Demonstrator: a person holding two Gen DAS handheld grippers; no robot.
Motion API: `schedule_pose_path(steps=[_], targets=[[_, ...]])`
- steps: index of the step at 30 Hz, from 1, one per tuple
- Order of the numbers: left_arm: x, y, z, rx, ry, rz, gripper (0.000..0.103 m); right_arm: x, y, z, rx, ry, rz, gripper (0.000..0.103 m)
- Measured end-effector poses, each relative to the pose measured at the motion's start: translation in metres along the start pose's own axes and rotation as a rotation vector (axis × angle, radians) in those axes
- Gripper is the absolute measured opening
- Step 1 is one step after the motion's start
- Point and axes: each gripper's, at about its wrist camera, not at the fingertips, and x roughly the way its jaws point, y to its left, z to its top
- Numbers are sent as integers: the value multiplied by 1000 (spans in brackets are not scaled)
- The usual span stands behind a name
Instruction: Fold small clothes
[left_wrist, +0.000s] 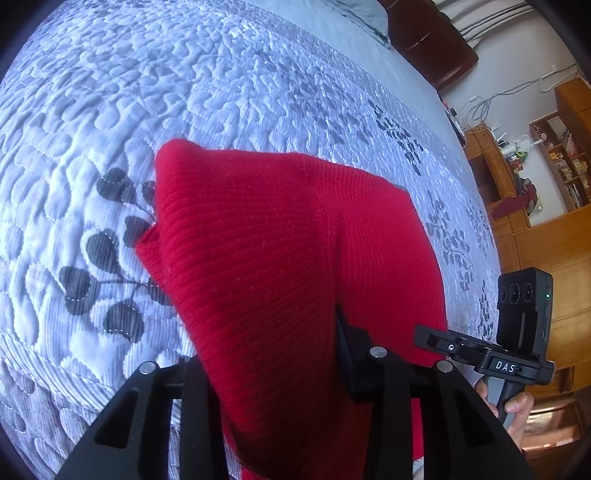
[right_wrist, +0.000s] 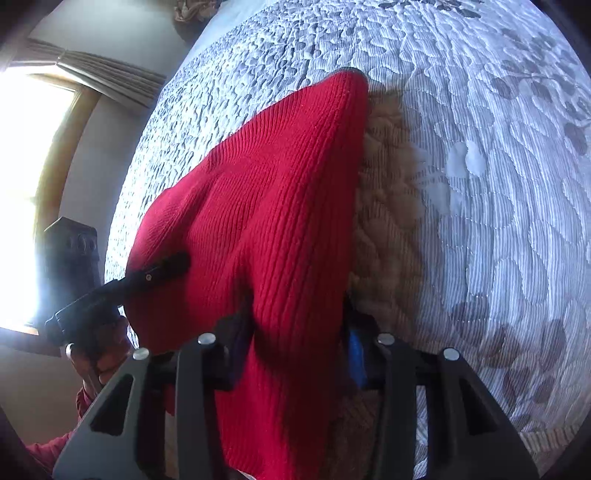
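A red ribbed knit garment (left_wrist: 280, 258) hangs lifted above the quilted bed, held at both sides. My left gripper (left_wrist: 280, 373) is shut on one edge of it; the cloth drapes over and hides the fingertips. My right gripper (right_wrist: 295, 354) is shut on the other edge of the same garment (right_wrist: 277, 206), its fingertips also covered by cloth. The right gripper shows in the left wrist view (left_wrist: 443, 343) at the garment's right side. The left gripper shows in the right wrist view (right_wrist: 162, 269), pinching the cloth's left side.
A white and grey quilted bedspread (left_wrist: 184, 92) with a dark leaf pattern covers the bed below. Wooden shelves and cabinets (left_wrist: 546, 184) stand to the right of the bed. A bright window with curtains (right_wrist: 44, 147) is on the left.
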Motion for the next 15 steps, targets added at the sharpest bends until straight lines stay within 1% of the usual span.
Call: schedule_pose_path(steps=[8,15], targets=[[-12,-11,-5,22,-24,30,35,-19,3,-9,-5,-34,5,35],[-21,-31,-14,50,-24,20,35,-44,7,-20,-26,-51,5,34]])
